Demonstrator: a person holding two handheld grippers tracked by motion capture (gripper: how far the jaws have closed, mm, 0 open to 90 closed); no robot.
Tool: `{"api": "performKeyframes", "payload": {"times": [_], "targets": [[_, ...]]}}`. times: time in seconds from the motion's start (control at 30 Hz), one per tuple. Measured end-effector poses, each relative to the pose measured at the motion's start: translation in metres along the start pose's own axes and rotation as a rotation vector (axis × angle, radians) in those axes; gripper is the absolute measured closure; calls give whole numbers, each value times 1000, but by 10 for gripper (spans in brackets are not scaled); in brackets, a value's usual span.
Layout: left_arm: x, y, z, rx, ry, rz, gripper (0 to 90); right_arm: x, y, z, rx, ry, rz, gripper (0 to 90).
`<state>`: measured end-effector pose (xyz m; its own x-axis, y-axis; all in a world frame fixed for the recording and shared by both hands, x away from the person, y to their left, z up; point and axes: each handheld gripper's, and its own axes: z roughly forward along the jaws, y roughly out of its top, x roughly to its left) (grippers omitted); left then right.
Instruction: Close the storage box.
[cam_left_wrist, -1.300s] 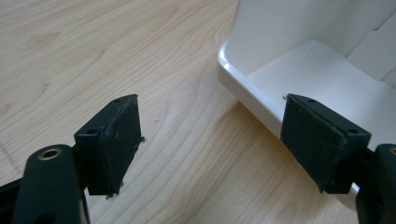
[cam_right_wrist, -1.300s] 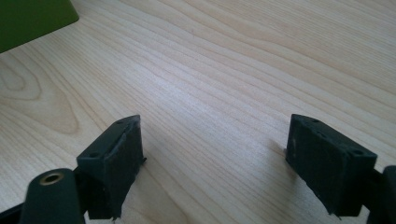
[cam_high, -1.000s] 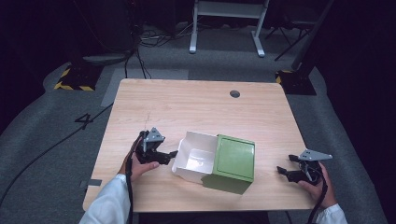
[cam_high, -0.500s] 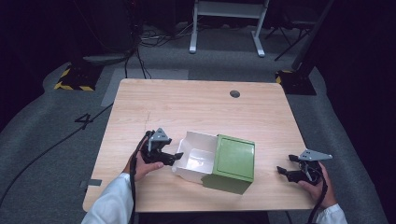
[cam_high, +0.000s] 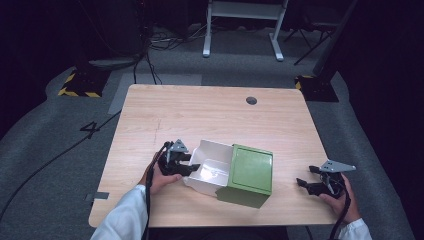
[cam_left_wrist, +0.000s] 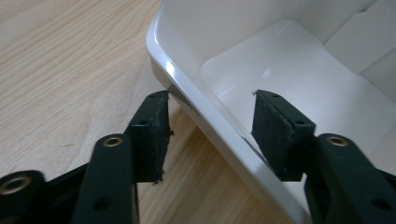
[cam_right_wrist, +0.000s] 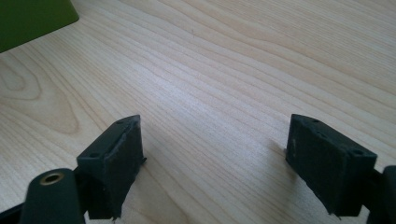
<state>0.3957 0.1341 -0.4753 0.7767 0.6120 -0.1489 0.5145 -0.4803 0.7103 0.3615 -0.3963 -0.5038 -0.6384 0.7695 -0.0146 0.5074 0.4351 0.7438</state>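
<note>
A glossy white rectangular plastic tray (cam_high: 210, 167) lies near the front middle of the pale wood-grain tabletop (cam_high: 200, 115), its right part tucked into a matte green box-shaped sleeve (cam_high: 248, 174) that stands tilted over it. The left tongs (cam_high: 192, 166) are open and straddle the tray's left wall: in the left gripper view one black jaw sits outside the rounded rim (cam_left_wrist: 187, 93) and the other inside the hollow, neither yet pressing. The tray looks thin-walled, smooth and probably light, so it may flex or slip under a hard squeeze; that upright wall, just below the rolled rim, seems the soundest place to pinch. The sleeve looks like stiff card or plastic with flat faces and crisp edges. The right tongs (cam_high: 305, 184) rest open and empty on the bare tabletop, well apart from the sleeve's right side.
</note>
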Motion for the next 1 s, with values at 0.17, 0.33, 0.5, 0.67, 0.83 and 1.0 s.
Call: {"api": "performKeyframes", "payload": {"times": [0.17, 0.33, 0.5, 0.67, 0.83, 1.0], "targets": [[-5, 3, 3, -2, 3, -7, 557, 0, 0, 0, 1, 1, 0, 186], [-13, 11, 12, 12, 2, -4, 552, 0, 0, 0, 1, 1, -1, 186], [-18, 16, 19, 19, -2, -6, 489, 0, 0, 0, 0, 0, 1, 186], [-22, 21, 23, 27, -4, -3, 479, 0, 0, 0, 1, 0, -1, 187], [-27, 25, 30, 37, -2, 8, 497, 0, 0, 0, 1, 1, 0, 187], [-35, 31, 37, 59, -18, 16, 509, 0, 0, 0, 1, 1, 0, 186]]}}
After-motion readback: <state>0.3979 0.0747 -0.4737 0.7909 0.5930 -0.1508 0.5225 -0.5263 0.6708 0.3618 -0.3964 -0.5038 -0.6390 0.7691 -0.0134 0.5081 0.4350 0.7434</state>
